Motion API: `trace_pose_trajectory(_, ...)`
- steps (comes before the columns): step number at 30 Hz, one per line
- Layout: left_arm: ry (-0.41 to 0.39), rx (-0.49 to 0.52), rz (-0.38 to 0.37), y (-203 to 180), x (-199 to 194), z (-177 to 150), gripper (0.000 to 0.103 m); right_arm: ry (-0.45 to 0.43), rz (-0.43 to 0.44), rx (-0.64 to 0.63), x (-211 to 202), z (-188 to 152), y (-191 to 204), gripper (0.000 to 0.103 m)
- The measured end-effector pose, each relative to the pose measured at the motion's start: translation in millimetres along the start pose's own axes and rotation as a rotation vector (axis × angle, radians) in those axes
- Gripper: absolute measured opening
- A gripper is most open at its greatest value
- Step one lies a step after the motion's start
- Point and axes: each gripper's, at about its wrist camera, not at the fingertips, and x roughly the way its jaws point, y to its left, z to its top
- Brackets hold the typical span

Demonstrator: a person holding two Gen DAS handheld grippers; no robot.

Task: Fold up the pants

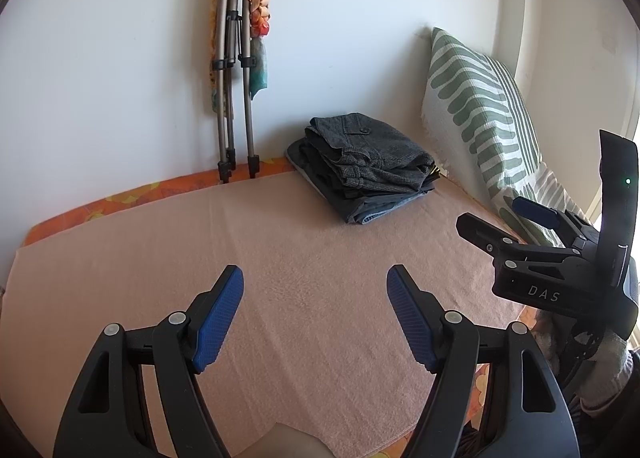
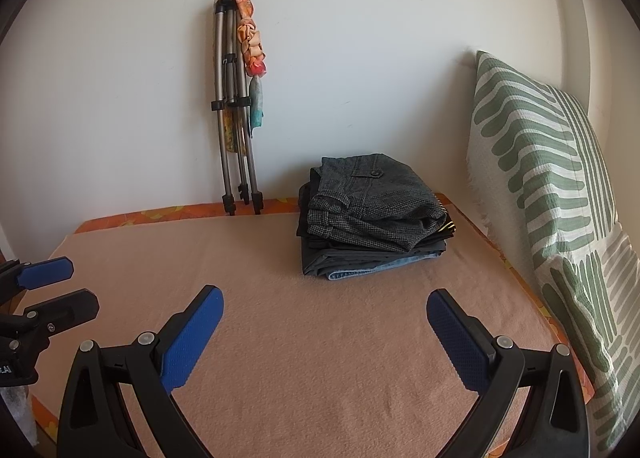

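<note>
A stack of folded pants (image 1: 366,168) lies at the far right of the pink blanket (image 1: 280,258), near the wall; grey checked pants are on top, dark ones and blue jeans below. The stack also shows in the right wrist view (image 2: 372,214). My left gripper (image 1: 316,278) is open and empty, held above the blanket well short of the stack. My right gripper (image 2: 326,300) is open and empty, also above the blanket in front of the stack. The right gripper shows at the right edge of the left wrist view (image 1: 504,214). The left gripper shows at the left edge of the right wrist view (image 2: 82,284).
A folded tripod (image 1: 234,98) with a colourful cloth hung on it leans on the white wall at the back. A green and white patterned pillow (image 2: 560,218) stands along the right side. An orange patterned sheet (image 1: 120,198) edges the blanket.
</note>
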Motion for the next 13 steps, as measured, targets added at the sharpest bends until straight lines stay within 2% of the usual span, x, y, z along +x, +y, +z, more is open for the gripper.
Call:
trace_pose_trajectory(6,-0.013,0.014,0.01,-1.2,-0.6,-1.3,0.074,0.002,0.002,0.0,0.1,-0.3,0.2,0.103)
trace_pose_trajectory(13,0.01,-0.001,0.001,0.5,2.8,-1.3,0.074,0.002,0.002,0.0,0.2,-0.6,-0.1,0.103)
